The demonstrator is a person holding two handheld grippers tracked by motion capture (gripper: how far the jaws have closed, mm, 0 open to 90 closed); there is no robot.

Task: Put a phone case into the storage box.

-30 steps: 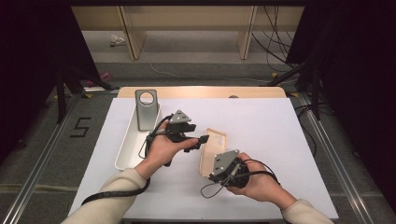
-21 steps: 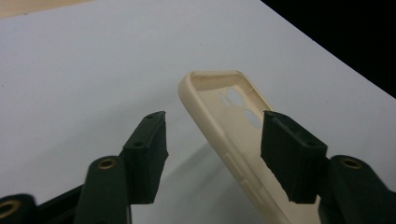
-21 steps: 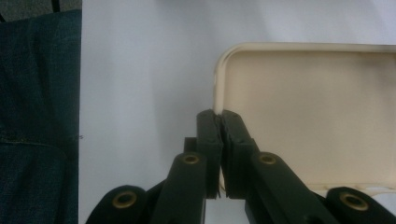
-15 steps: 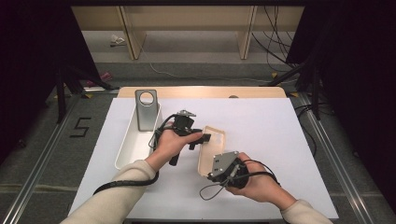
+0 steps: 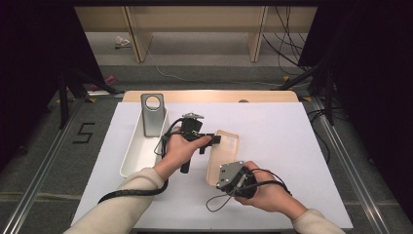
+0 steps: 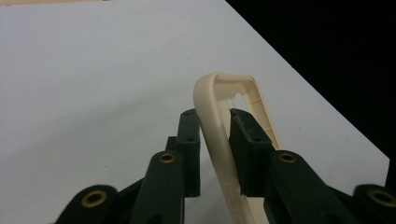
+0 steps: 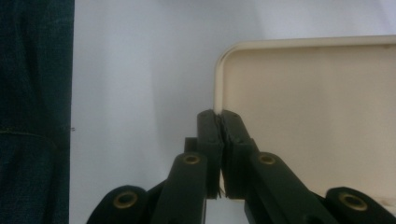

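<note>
A beige phone case (image 5: 226, 146) is held just above the white table (image 5: 272, 131) by both grippers. My left gripper (image 5: 214, 140) reaches in from the left. In the left gripper view its jaws (image 6: 215, 122) sit on either side of the case's rim (image 6: 210, 100), one outside and one inside, shut on it. My right gripper (image 5: 220, 179) holds the near end of the case. In the right gripper view it (image 7: 218, 115) is shut on the rim beside a rounded corner of the case (image 7: 308, 112).
A long white tray (image 5: 130, 158) lies on the left of the table, with a grey metal stand (image 5: 153, 117) with a round hole upright at its far end. A wooden strip (image 5: 209, 95) runs along the table's far edge. Blue denim (image 7: 32, 112) shows beside the near edge.
My left gripper has moved right from beside the tray to the case's left edge and closed on its rim. The right gripper kept its hold on the near end.
</note>
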